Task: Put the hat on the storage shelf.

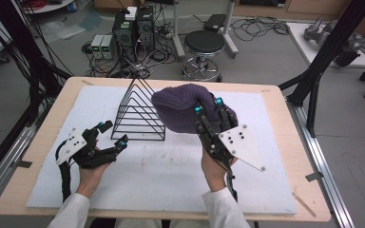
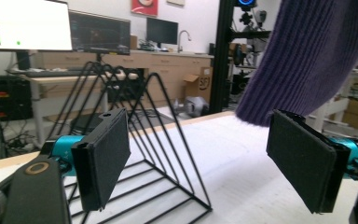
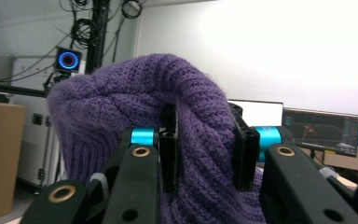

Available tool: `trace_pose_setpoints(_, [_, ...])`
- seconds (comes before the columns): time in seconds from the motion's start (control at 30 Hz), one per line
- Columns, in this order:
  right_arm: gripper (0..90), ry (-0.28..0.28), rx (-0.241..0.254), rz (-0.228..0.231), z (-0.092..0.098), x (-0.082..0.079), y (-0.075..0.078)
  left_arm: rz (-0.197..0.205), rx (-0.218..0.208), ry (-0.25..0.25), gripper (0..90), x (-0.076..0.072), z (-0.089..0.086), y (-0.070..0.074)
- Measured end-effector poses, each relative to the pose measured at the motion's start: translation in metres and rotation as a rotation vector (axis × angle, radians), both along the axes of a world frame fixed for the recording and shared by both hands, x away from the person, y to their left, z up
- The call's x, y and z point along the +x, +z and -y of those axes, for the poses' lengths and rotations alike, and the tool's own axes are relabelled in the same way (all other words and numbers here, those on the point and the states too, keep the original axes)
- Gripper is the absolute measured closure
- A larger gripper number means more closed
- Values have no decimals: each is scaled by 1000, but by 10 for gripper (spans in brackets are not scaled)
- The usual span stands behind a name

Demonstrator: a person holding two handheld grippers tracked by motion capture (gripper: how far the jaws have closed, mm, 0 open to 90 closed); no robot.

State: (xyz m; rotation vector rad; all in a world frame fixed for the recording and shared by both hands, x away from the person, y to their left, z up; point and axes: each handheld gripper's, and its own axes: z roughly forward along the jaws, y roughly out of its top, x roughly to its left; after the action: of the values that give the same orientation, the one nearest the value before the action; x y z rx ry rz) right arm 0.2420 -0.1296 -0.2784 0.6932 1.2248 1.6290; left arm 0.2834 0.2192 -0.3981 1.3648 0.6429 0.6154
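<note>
The pale wooden table with its white foam mat fills the middle of the high view. On the mat, just left of centre, stands the black wire rack shaped like a triangular tent, upright. In my left gripper view the same rack runs from the centre to the lower left, behind my left jaw pad.

Right of the rack in the high view, the purple ribbed knit beanie hangs off the mat, its left edge overlapping the rack's right slope. I can't tell if they touch. My right gripper has it: in my right gripper view both jaws are pressed into a fold of the beanie, wool bunched between the pads at the centre of the frame.

My left gripper sits at lower left of the high view, jaws spread wide with nothing between them, just beside the rack's near corner. The beanie dangles in the upper right of that gripper's view.
</note>
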Motion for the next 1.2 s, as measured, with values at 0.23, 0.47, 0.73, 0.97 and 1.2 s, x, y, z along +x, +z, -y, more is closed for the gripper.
trace_pose_setpoints(0.23, [697, 49, -13, 4, -17, -6, -3, 5, -6, -37, 214, -4, 3, 1])
trace_pose_setpoints(0.47, [696, 80, -5, 5, -30, -10, -6, 20, -8, -61, 214, -6, 8, 3])
trace_pose_setpoints(0.73, [696, 134, 34, -15, -41, -10, -9, 45, -8, -102, 212, -7, 17, 8])
trace_pose_setpoints(0.97, [696, 186, 44, -34, -56, -10, -12, 75, -2, -136, 216, -10, 23, 17])
trace_pose_setpoints(1.2, [696, 236, 30, -50, -74, -9, -14, 95, 21, -139, 492, -10, 19, 19])
